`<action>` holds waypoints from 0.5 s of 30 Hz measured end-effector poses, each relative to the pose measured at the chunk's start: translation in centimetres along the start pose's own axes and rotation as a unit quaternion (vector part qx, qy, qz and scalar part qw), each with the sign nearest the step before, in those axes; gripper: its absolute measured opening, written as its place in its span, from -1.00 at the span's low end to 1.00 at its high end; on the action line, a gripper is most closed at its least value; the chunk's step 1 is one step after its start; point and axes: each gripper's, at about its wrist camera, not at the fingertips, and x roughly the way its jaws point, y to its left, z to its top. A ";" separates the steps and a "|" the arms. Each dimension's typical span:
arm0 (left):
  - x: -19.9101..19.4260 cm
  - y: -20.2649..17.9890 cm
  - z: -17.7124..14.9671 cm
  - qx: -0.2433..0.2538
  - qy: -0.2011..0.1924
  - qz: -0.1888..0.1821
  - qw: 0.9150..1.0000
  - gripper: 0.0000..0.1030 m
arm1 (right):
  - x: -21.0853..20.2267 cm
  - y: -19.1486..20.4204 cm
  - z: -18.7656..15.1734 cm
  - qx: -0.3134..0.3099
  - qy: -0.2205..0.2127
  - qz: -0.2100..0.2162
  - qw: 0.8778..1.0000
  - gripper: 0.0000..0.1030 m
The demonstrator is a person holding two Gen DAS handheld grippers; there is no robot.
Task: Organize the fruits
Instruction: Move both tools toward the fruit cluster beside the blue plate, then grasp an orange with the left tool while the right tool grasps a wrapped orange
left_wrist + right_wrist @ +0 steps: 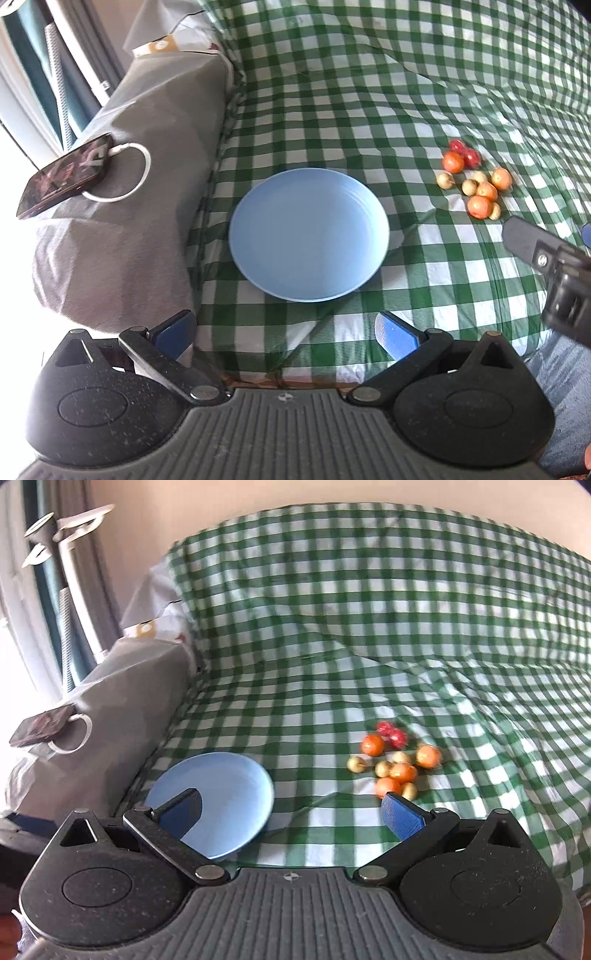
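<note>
Landmark: blue plate (308, 236), round, shallow, nothing on it, lying on the green-and-white checked cloth (369, 92) that covers the bed.
Fruit cluster (474, 179): loose on the checked cloth, to the right of the blue plate and apart from it.
Orange fruits (402, 771): four, spread through the cluster, the nearest one (479, 206) at its front edge.
Small yellow-tan fruits (446, 180): several, mixed among the orange ones; one sits alone on the side nearest the blue plate.
Red fruits (464, 152): two or three, touching one another, at the far end of the cluster from the blue plate's near rim.
Left claw (286, 330): fingers spread wide, holding nothing, hovering in front of the blue plate's near rim.
Right claw (291, 812): fingers spread wide, holding nothing; its left finger (183, 812) overlaps the blue plate in view, its right finger just short of the nearest orange fruit.
Phone (64, 175): dark, with a white cable (142, 166) plugged in, on a grey cushion (155, 155) left of the blue plate.
</note>
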 end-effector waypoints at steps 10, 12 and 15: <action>2.1 -5.2 3.0 0.036 0.000 -0.045 0.998 1.00 | 3.0 -7.9 -1.3 0.043 -0.026 -0.081 0.995 0.99; 2.8 -6.2 4.0 0.037 0.003 -0.057 0.998 1.00 | 4.9 -9.7 -2.0 0.033 -0.016 -0.110 0.993 0.99; 4.3 -8.2 5.8 0.050 0.011 -0.068 0.996 1.00 | 9.1 -12.1 -3.1 0.027 0.008 -0.120 0.992 0.99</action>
